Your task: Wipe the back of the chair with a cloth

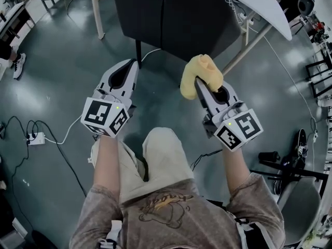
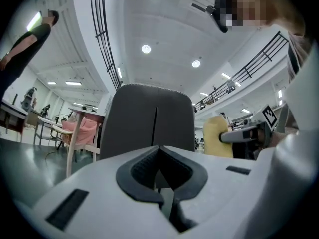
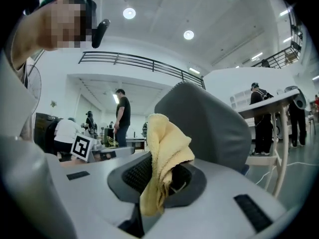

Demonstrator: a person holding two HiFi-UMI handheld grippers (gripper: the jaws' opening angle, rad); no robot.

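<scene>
The chair's dark grey back (image 1: 176, 14) stands upright just ahead of both grippers. My right gripper (image 1: 198, 83) is shut on a yellow cloth (image 1: 201, 72), whose bunched end sticks out past the jaw tips, close to the chair's lower edge. In the right gripper view the cloth (image 3: 165, 156) hangs between the pads, with the chair back (image 3: 212, 128) close behind it. My left gripper (image 1: 136, 62) is shut with nothing in it, a little left of the cloth. In the left gripper view the chair back (image 2: 149, 121) fills the middle and the cloth (image 2: 217, 136) shows at the right.
A white table (image 1: 259, 4) on slanted legs stands at the upper right, and a wooden leg (image 1: 96, 9) at the upper left. A power strip (image 1: 36, 138) with cables lies on the floor at left. Another chair (image 1: 301, 206) is at the lower right. People stand in the background.
</scene>
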